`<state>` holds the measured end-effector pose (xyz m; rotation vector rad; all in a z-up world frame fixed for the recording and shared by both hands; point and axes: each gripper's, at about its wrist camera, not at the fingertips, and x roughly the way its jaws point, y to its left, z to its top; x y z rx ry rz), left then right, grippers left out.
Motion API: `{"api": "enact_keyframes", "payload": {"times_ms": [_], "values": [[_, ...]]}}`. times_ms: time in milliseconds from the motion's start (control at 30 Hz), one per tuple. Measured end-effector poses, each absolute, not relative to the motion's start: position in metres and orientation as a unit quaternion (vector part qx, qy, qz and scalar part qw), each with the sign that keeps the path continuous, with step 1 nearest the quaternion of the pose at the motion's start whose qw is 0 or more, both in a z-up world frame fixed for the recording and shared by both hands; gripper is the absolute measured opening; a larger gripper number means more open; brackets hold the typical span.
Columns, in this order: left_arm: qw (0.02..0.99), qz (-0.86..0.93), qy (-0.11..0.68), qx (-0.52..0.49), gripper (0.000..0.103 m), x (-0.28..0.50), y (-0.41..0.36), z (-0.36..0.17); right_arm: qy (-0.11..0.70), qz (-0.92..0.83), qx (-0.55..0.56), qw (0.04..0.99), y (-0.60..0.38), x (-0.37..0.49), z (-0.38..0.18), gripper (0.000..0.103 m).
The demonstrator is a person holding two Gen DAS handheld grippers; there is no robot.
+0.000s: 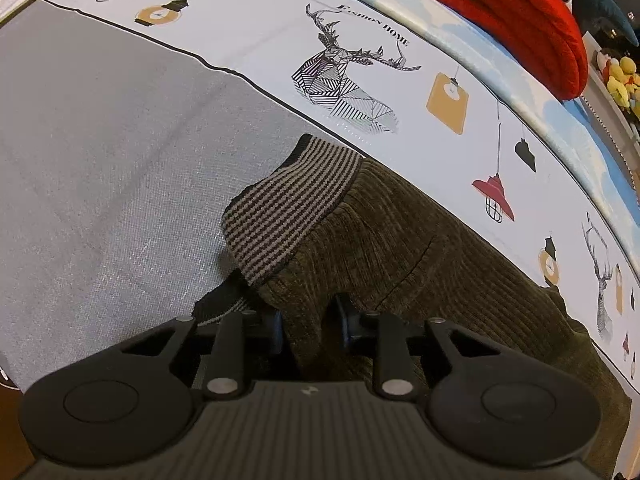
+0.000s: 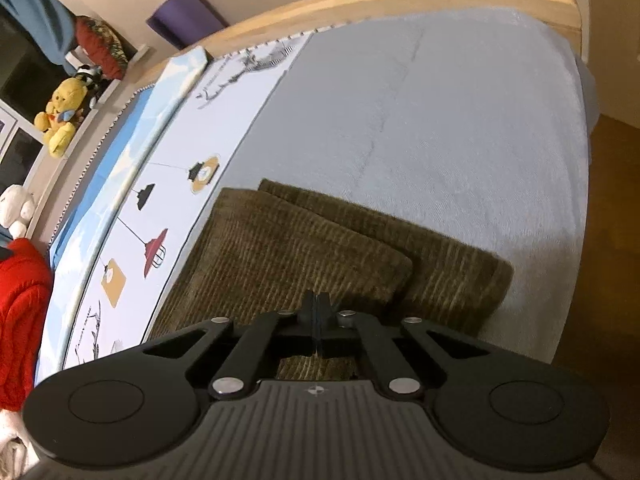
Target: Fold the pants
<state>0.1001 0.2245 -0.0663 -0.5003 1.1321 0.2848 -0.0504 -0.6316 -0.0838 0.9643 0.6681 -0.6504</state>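
Bed (image 2: 460,128) with a pale grey cover fills both views; a white printed strip (image 1: 256,40) with lamp and deer motifs runs along its far edge, next to a blue sky-pattern border.

Pants (image 1: 420,260): olive-brown ribbed fabric, lying on the grey cover close to the printed strip, one edge reaching onto it. Striped brown-and-black waistband (image 1: 288,208) is bunched up and turned over, just ahead of the left gripper (image 1: 310,320).

Left gripper: jaws partly closed, a raised ridge of the pants fabric pinched between the blue pads; fabric fills the gap.

Right gripper (image 2: 316,320): jaws fully together, fingers meeting in a single line. It sits over the pants (image 2: 304,256); whether any fabric is caught between the tips cannot be told.

Writing: "FASHION HOME" printed above the geometric deer (image 1: 340,76) on the strip. No other text is legible.

View differences:
- Left wrist only: waistband, the deer print in full, a red knitted item (image 1: 520,20) at the far edge of the bed.
- Right wrist only: the leg end of the pants, two layers stacked with the upper one offset from the lower; wooden bed frame (image 2: 400,4); a yellow plush toy (image 2: 60,116) on a ledge; a purple object (image 2: 186,16) against the wall.
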Motion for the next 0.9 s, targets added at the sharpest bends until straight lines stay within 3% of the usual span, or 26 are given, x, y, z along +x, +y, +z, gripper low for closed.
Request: {"api": "enact_keyframes", "payload": {"times_ms": [233,267,300,367,400,633,667,700,733,800,900], "values": [[0.802,0.131,0.533,-0.235,0.028,0.102,0.225,-0.067,0.285,-0.33,0.475,0.765,-0.647,-0.077,-0.079,0.005],[0.802,0.131,0.533,-0.234,0.028,0.102,0.224,-0.067,0.287,-0.328,0.482,0.76,-0.65,-0.079,-0.081,0.01],[0.803,0.131,0.534,-0.232,0.029,0.102,0.224,-0.067,0.291,-0.327,0.489,0.755,-0.651,-0.08,-0.084,0.026],[0.803,0.131,0.534,-0.229,0.029,0.103,0.222,-0.067,0.302,-0.322,0.508,0.739,-0.652,-0.08,-0.092,0.049],[0.803,0.131,0.534,-0.229,0.029,0.103,0.222,-0.067,0.305,-0.316,0.519,0.734,-0.653,-0.078,-0.096,0.05],[0.802,0.128,0.535,-0.234,0.029,0.102,0.226,-0.069,0.333,-0.326,0.488,0.738,-0.651,-0.052,-0.107,0.047],[0.801,0.128,0.535,-0.236,0.029,0.102,0.227,-0.069,0.337,-0.33,0.476,0.743,-0.65,-0.048,-0.107,0.036],[0.801,0.127,0.535,-0.239,0.029,0.101,0.228,-0.07,0.339,-0.332,0.461,0.75,-0.65,-0.046,-0.106,0.013],[0.801,0.126,0.534,-0.24,0.029,0.102,0.229,-0.07,0.338,-0.329,0.448,0.759,-0.65,-0.044,-0.104,0.01],[0.81,0.12,0.522,-0.239,0.015,0.1,0.23,-0.065,0.314,-0.323,0.409,0.793,-0.644,-0.042,-0.085,0.008],[0.838,0.1,0.477,-0.247,0.011,0.092,0.235,-0.046,0.234,-0.299,0.373,0.846,-0.629,-0.052,-0.039,0.008]]}}
